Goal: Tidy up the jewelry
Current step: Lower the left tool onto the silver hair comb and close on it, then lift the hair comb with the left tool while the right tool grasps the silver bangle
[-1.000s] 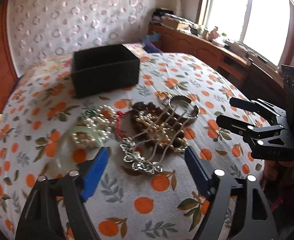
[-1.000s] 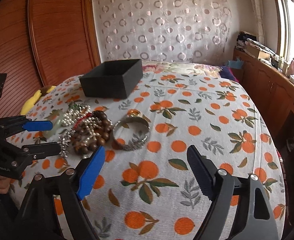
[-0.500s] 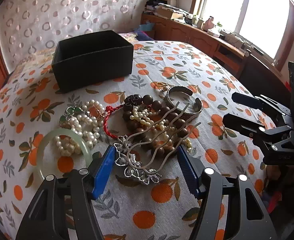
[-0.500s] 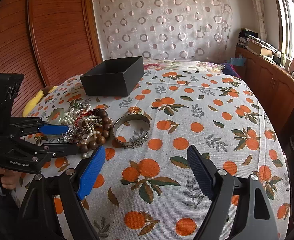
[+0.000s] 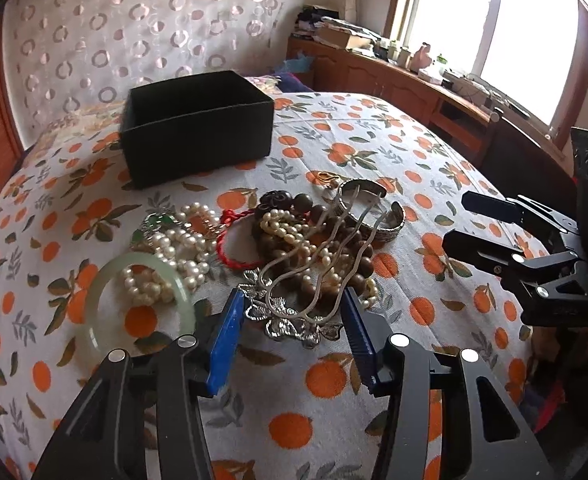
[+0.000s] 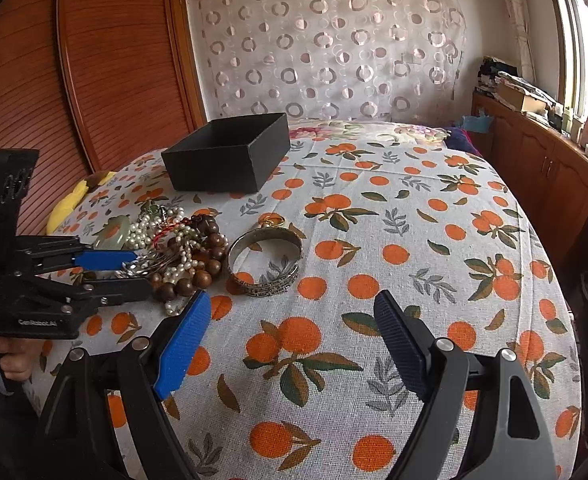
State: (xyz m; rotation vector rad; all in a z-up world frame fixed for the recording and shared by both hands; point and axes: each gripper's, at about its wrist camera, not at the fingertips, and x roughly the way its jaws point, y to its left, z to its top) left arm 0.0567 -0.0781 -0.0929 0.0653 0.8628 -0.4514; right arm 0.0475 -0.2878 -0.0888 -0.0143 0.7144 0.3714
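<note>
The left gripper, its jaws just closing, brackets the ornate head of a silver hair comb at lower centre of the left wrist view, pads seemingly not yet pressing. The comb's wavy prongs lie across a tangle of wooden beads and pearl strands, so a lift could likely drag neighbours along or let the thin metal slip. The right gripper hangs released over bare cloth. The empty black box waits at upper left, well apart.

Open right tongs hover beside silver bangle.
</note>
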